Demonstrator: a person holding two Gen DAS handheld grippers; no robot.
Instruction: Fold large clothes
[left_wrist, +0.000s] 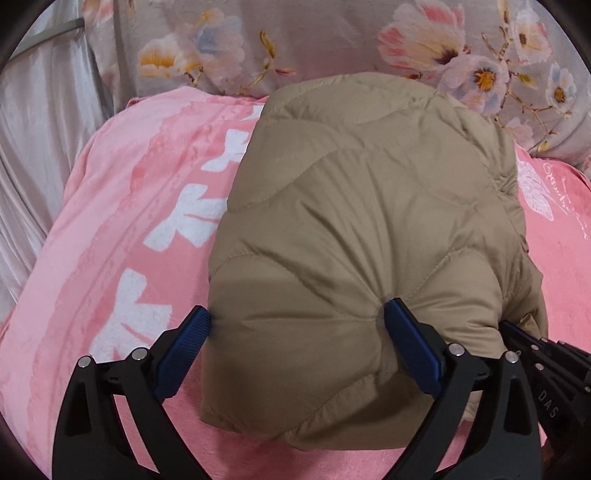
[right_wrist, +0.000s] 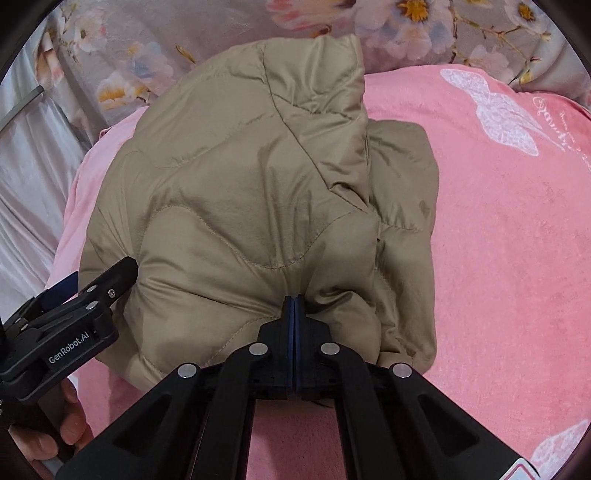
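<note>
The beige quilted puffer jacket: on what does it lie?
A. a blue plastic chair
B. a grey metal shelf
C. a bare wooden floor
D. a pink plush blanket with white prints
D: the beige quilted puffer jacket lies folded on the pink plush blanket with white prints.

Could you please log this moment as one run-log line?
jacket: folded on pink blanket | left tool: open, straddling hem | right tool: shut on jacket

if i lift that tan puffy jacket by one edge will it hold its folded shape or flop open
Probably flops: the tan quilted jacket dimples deeply around the left hand-held gripper fingers, so it's soft. Its puffy panels suggest it's light for its bulk. The smooth sheen hints the folded layers could slide apart.
</note>
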